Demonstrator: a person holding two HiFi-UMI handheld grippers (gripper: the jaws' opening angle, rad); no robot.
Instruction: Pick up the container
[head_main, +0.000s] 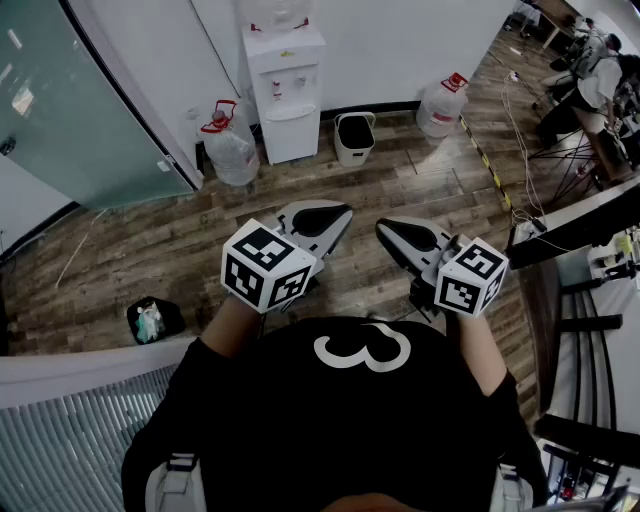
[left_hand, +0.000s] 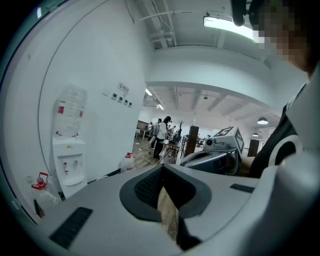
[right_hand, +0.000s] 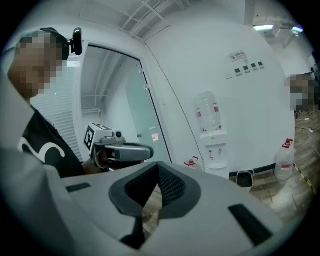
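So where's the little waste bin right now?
In the head view the waste bin stands on the floor between the water dispenser on its left and a water jug on its right.

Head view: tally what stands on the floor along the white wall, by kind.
Water dispenser: 1
Water jugs: 2
Waste bin: 1
Total: 4

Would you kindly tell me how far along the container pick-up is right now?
Done: nothing visible yet. In hand: nothing; the left gripper and right gripper are both shut and empty, held above the wood-plank floor. Left: reach a container, perhaps the clear red-capped water jug beside the white water dispenser, open the jaws, grip and lift.
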